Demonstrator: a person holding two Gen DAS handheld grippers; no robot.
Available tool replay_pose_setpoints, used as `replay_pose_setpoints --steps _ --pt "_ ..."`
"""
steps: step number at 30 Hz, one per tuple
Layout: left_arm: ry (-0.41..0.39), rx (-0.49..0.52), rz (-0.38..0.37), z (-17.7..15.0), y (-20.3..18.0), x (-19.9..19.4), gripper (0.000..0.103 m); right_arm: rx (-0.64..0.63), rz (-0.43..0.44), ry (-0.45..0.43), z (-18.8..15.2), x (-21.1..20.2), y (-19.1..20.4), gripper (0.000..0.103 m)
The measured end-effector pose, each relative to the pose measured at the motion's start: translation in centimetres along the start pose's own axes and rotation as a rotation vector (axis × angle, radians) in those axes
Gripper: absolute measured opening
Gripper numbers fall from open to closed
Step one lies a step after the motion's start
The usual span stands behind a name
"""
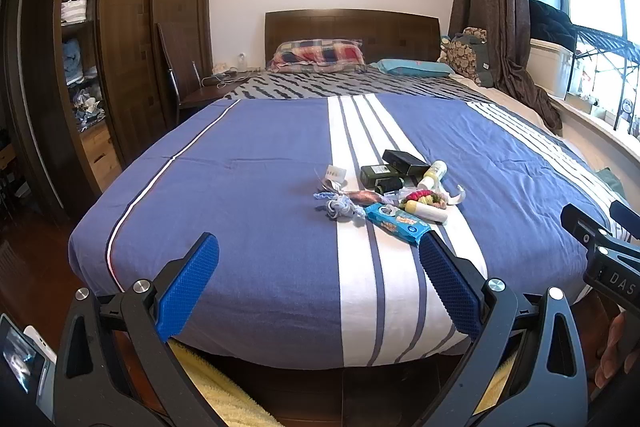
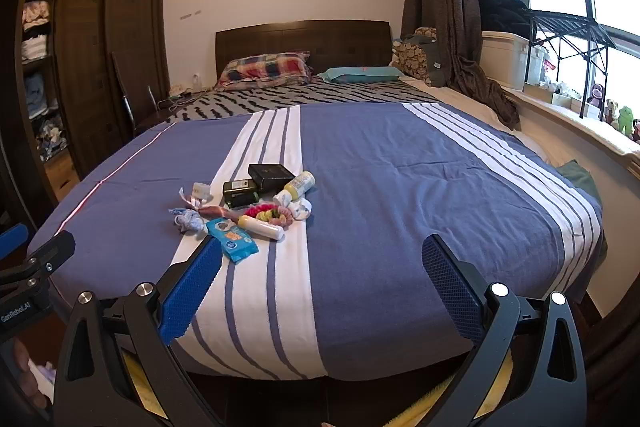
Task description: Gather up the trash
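A small heap of items lies on the blue and white striped bedspread (image 1: 260, 187): a blue wipes packet (image 1: 396, 222) (image 2: 233, 238), a yellow-capped tube (image 1: 426, 211) (image 2: 262, 227), a small yellow bottle (image 1: 434, 174) (image 2: 298, 185), two dark boxes (image 1: 404, 163) (image 2: 270, 175), coloured hair ties (image 1: 420, 195) (image 2: 270, 213), a crumpled blue wrapper (image 1: 340, 207) (image 2: 188, 219) and a white tag with ribbon (image 1: 334, 174) (image 2: 200, 191). My left gripper (image 1: 318, 271) is open and empty, short of the heap. My right gripper (image 2: 320, 279) is open and empty, to the right of the heap.
The bed (image 2: 400, 167) has a wooden headboard (image 1: 352, 27) and pillows (image 1: 320, 55). A wardrobe (image 1: 120, 47) stands at the left with a chair (image 1: 176, 79). A curtain (image 2: 448, 7), a windowsill (image 2: 580, 123) and a rack (image 2: 568, 27) are at the right.
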State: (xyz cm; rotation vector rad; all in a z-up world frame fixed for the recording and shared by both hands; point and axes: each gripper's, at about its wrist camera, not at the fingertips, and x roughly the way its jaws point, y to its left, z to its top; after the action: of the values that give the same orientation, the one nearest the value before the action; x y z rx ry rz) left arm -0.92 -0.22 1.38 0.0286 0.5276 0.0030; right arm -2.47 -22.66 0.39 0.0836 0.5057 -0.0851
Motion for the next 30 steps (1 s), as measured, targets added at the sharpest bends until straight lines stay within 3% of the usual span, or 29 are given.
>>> replay_pose_setpoints --steps 30 --pt "-0.019 0.0 0.008 0.59 0.03 -0.44 0.095 -0.013 0.014 -0.01 0.25 -0.17 0.45 0.1"
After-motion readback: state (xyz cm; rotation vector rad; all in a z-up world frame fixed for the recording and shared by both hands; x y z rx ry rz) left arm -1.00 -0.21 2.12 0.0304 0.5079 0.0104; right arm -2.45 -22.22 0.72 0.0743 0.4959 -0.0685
